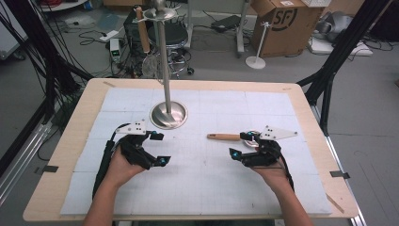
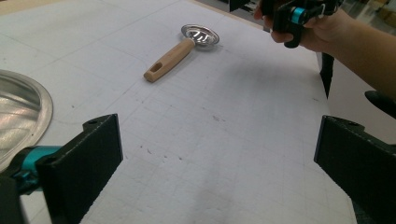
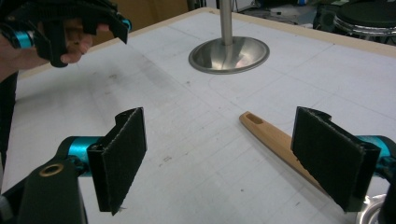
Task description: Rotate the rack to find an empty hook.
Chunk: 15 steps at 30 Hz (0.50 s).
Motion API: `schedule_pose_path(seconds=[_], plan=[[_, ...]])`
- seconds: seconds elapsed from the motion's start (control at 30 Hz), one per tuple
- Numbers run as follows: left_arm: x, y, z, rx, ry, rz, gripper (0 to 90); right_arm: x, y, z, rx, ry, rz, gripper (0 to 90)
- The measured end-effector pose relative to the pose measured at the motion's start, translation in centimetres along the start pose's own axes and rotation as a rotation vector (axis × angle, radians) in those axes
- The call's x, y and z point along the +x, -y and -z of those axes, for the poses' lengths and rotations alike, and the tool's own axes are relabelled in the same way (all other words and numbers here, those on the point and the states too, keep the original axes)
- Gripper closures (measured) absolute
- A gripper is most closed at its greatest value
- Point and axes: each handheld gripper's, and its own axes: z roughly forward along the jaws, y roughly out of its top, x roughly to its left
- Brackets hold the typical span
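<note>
My right gripper (image 1: 241, 146) hangs wide open and empty just beside the wooden-handled strainer spoon (image 2: 180, 50) lying flat on the white mat (image 1: 207, 188), ready to take its handle, while my left gripper (image 1: 159, 148), equally open, waits near the stand's steel base (image 1: 168, 115).

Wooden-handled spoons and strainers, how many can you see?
2. One wooden-handled metal strainer spoon lies flat on the white mat beside the right gripper. Another wooden-handled utensil hangs from the top of the tall steel stand. More could hang hidden behind it.
</note>
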Motion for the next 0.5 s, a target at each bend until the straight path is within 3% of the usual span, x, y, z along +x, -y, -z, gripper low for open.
schedule_pose_path(seconds=[0.13, 0.5], plan=[[-0.1, 0.3, 0.6, -0.023, -0.008, 0.001, 1.6, 0.4, 0.5, 0.2, -0.018, 0.005, 0.014, 17.4], [-0.2, 0.9, 1.3, -0.051, -0.036, 0.004, 1.6, 0.0, 2.0, 1.3, -0.026, 0.024, -0.023, 16.6]])
